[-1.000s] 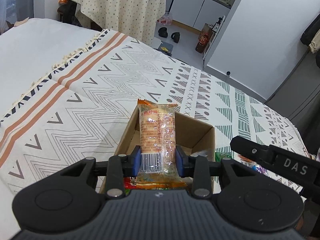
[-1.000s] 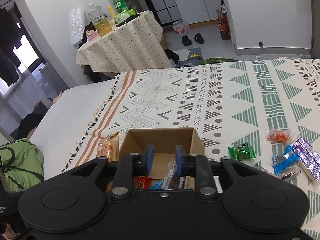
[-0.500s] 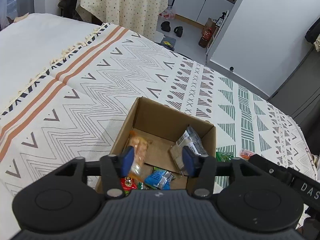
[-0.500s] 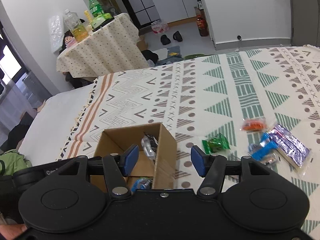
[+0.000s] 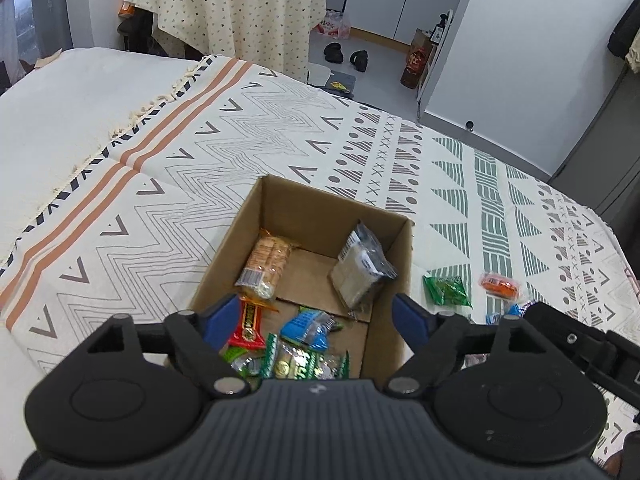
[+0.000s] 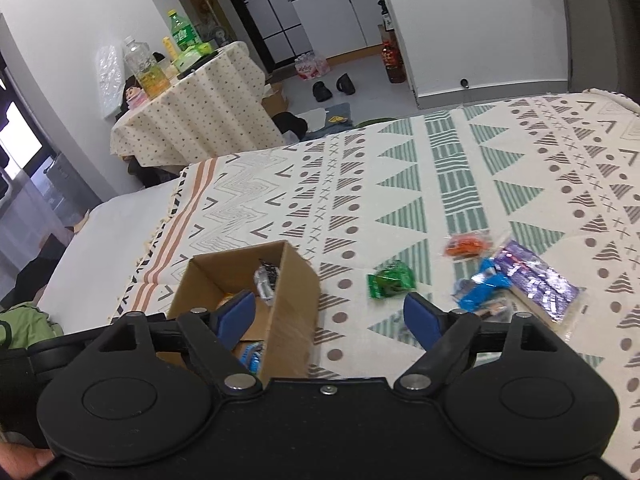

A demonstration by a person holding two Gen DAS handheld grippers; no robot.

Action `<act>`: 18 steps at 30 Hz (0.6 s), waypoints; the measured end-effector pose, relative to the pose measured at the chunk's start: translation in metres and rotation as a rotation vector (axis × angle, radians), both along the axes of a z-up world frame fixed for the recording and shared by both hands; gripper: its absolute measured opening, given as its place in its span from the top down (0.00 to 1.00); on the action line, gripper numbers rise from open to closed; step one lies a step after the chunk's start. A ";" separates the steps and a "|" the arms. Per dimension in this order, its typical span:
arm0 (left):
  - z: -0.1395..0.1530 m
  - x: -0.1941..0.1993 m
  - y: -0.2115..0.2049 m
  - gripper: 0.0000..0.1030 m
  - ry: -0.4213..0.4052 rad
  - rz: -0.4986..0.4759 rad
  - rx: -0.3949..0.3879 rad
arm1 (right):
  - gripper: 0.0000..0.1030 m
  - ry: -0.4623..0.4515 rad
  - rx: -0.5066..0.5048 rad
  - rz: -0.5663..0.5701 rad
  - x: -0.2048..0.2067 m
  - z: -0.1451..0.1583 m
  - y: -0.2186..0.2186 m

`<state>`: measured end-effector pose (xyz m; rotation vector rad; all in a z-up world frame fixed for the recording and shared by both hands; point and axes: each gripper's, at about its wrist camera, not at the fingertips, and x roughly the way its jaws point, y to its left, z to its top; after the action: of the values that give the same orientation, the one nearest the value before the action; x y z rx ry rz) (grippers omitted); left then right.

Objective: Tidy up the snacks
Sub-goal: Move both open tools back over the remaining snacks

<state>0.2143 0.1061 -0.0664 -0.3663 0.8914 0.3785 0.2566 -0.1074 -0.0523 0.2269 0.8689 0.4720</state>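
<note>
Cardboard box (image 5: 320, 216) sits under left gripper's (image 5: 314, 320) spread, empty jaws.

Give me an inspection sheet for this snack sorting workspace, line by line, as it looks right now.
Surface: patterned blanket over a bed.
Job's things: open cardboard box holds a cracker pack, a grey packet and mixed wrappers; green packet, orange packet, blue packet and purple packet lie loose beside it.
Clutter: nothing seen on the blanket.
Grippers: left gripper open above the box; right gripper open, empty.
Cables: nothing seen.
Surroundings: draped round table with bottles; shoes on the floor.
</note>
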 end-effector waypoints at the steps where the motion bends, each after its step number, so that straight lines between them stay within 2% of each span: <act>1: 0.000 0.000 -0.004 0.19 0.001 -0.003 0.001 | 0.20 0.000 0.000 -0.005 -0.001 0.000 -0.004; 13: 0.004 0.002 -0.050 0.17 -0.006 -0.061 0.015 | 0.11 -0.013 0.013 -0.049 -0.004 -0.003 -0.056; 18: 0.004 0.002 -0.069 0.10 -0.008 -0.083 0.044 | 0.00 -0.025 0.003 -0.060 -0.005 -0.006 -0.074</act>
<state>0.2166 0.0375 -0.0621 -0.2894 0.8862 0.3187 0.2515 -0.1814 -0.0582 0.2483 0.8344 0.4196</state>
